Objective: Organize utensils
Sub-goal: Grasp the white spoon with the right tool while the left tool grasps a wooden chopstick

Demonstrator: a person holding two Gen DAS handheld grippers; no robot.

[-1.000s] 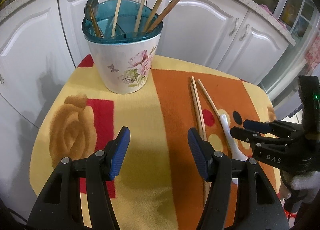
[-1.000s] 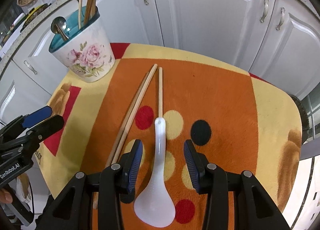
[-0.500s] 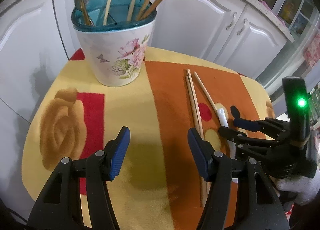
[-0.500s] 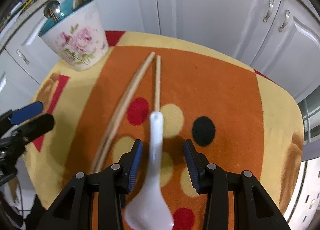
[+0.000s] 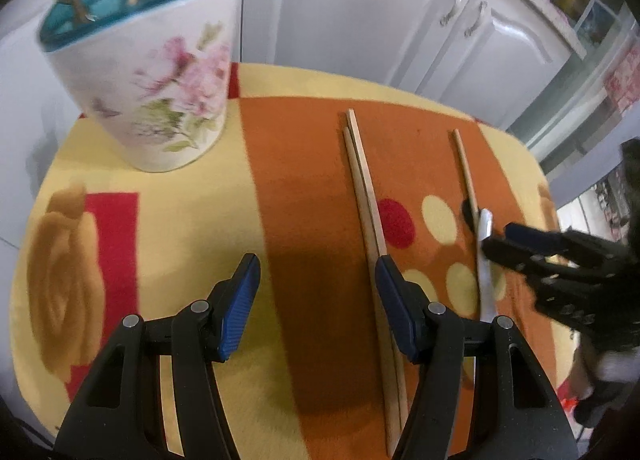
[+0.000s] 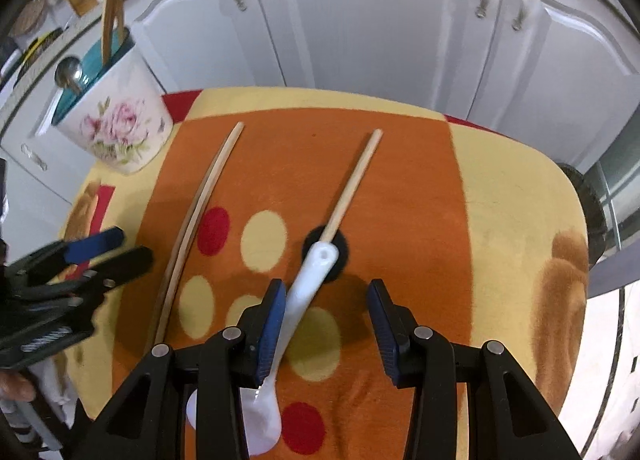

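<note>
A floral utensil cup (image 5: 160,72) with a teal insert holds chopsticks and a metal spoon at the mat's far left; it also shows in the right wrist view (image 6: 116,128). A pair of chopsticks (image 5: 366,196) lies on the orange mat, and a single chopstick (image 6: 352,184) lies further right. A white plastic spoon (image 6: 308,284) lies with its handle against the single chopstick's end. My right gripper (image 6: 326,324) is open, its left finger against the spoon handle. My left gripper (image 5: 316,312) is open and empty, its right finger over the chopstick pair.
The patterned orange and yellow mat (image 6: 500,220) covers a small table. White cabinet doors (image 6: 372,20) stand close behind it. The right gripper shows from the side in the left wrist view (image 5: 560,260), near the mat's right edge.
Both grippers moved lower and closer to the mat. The spoon and the single chopstick have shifted right, away from the chopstick pair. The right gripper now straddles the spoon handle.
</note>
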